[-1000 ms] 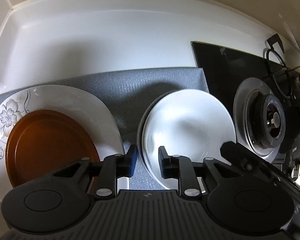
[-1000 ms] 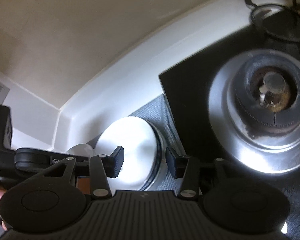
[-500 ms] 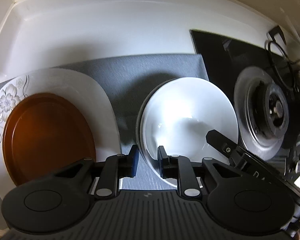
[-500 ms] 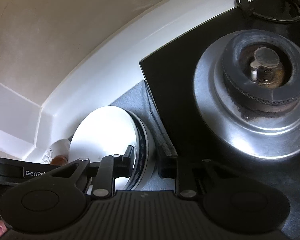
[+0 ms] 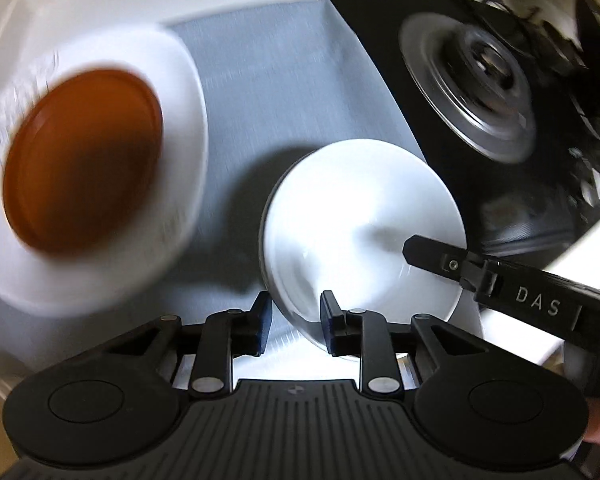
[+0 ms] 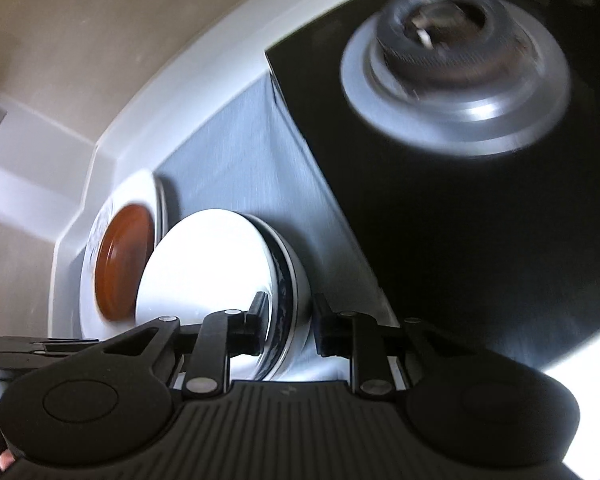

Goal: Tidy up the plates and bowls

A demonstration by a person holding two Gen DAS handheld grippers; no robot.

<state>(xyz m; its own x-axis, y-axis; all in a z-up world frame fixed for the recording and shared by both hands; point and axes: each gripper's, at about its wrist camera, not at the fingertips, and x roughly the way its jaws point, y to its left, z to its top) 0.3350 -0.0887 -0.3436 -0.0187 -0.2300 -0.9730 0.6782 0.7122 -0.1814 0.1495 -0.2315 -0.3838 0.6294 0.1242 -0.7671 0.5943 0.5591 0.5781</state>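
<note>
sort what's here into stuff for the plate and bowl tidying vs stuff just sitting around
For the job: white bowl, brown plate, floral white plate, left gripper, right gripper.

Lying about: gas burner, black hob, grey mat.

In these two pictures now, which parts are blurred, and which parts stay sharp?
Left wrist view: the brown plate and burner are smeared by motion, while the left gripper and white bowl look sharp. Right wrist view: the burner is blurred; the right gripper is crisp.
</note>
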